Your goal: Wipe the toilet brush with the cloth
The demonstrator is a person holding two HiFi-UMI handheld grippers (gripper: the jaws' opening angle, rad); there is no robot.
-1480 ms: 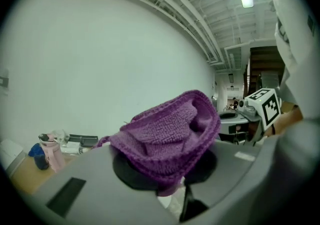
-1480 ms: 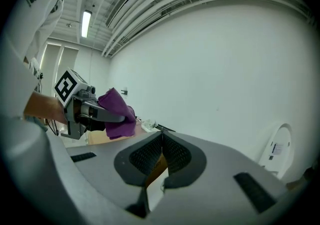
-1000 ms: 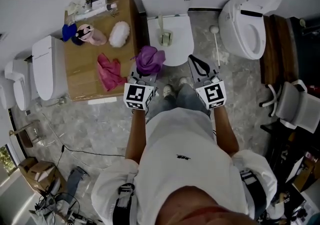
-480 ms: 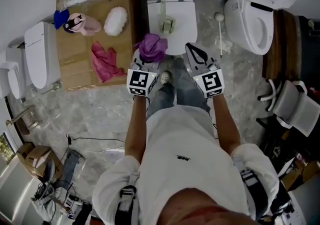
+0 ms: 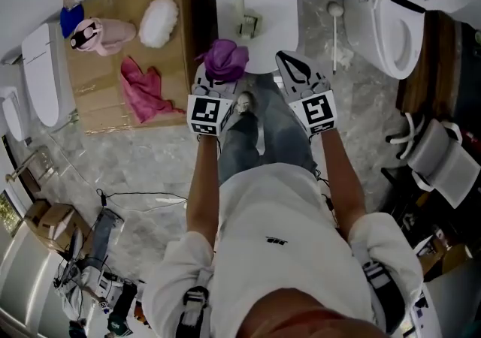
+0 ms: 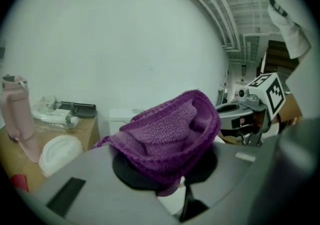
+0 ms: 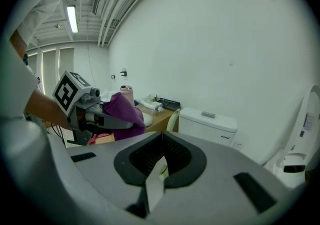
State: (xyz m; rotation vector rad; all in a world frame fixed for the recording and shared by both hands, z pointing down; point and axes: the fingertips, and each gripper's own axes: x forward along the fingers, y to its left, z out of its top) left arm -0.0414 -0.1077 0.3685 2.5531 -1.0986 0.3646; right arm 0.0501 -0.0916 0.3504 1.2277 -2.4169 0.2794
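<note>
One pale-green toilet brush (image 5: 244,19) lies untouched on the closed white toilet lid (image 5: 276,25).
Left hand-held gripper (image 6: 167,184) is clamped on a bunched purple knit cloth (image 6: 170,129), near the lid's front edge. Right hand-held gripper (image 7: 160,161) is closed and empty. Risk: wiping an unheld brush could shove it off the lid, and the loosely bunched cloth may slip.

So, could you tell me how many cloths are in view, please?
2: a purple cloth held in the left gripper, and a pink cloth lying on the wooden table. Others may be hidden.
</note>
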